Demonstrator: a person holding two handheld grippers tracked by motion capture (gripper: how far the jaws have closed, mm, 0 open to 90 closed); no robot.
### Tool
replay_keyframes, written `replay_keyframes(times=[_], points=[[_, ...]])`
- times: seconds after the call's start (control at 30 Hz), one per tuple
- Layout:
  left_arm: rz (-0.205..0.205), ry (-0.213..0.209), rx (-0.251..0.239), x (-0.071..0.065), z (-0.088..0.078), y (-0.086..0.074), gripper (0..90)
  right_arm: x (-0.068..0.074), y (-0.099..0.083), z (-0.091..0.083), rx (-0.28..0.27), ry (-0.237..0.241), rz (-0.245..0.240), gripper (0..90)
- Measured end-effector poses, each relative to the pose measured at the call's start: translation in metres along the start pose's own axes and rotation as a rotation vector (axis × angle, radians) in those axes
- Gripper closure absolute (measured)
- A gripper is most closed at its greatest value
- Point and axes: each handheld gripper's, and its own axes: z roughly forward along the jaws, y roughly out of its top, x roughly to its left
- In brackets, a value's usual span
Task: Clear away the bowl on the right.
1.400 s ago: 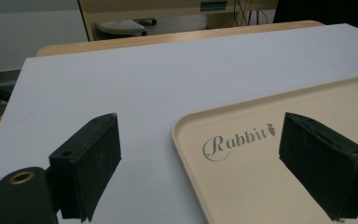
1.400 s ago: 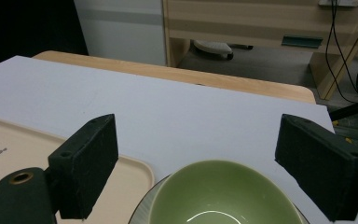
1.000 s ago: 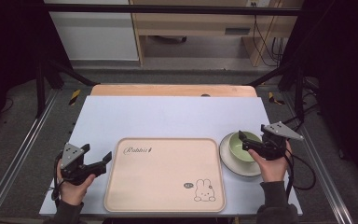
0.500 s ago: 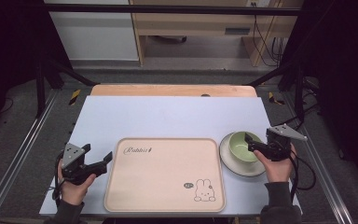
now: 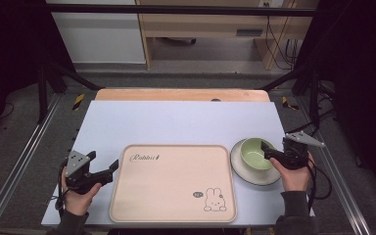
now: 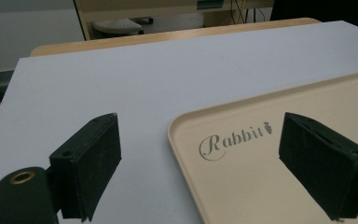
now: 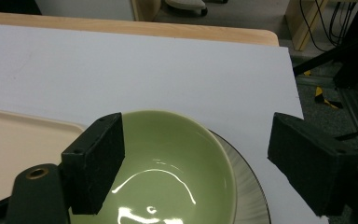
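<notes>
Both forearms come in from the near edge of the scene, one at each side. The left hand (image 5: 76, 196) grips its tool low at the near left, wrist straight. The left gripper (image 5: 113, 166) points right and slightly away, lying close to level, and its two black jaws stand wide apart with nothing between them. The right hand (image 5: 296, 174) sits at the right side, sleeve showing at the wrist. The right gripper (image 5: 266, 149) points left and tilts downward; its jaws stand wide and have just been closing a little, pressing on nothing.
</notes>
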Motion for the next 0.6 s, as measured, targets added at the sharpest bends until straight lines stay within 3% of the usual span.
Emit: replay_keyframes(times=[0.6], points=[[0.006,-0.007,0.004,-0.002,0.001,0.000,12.6,-0.013,-0.012,0.011,0.097,-0.028,0.020,26.6]])
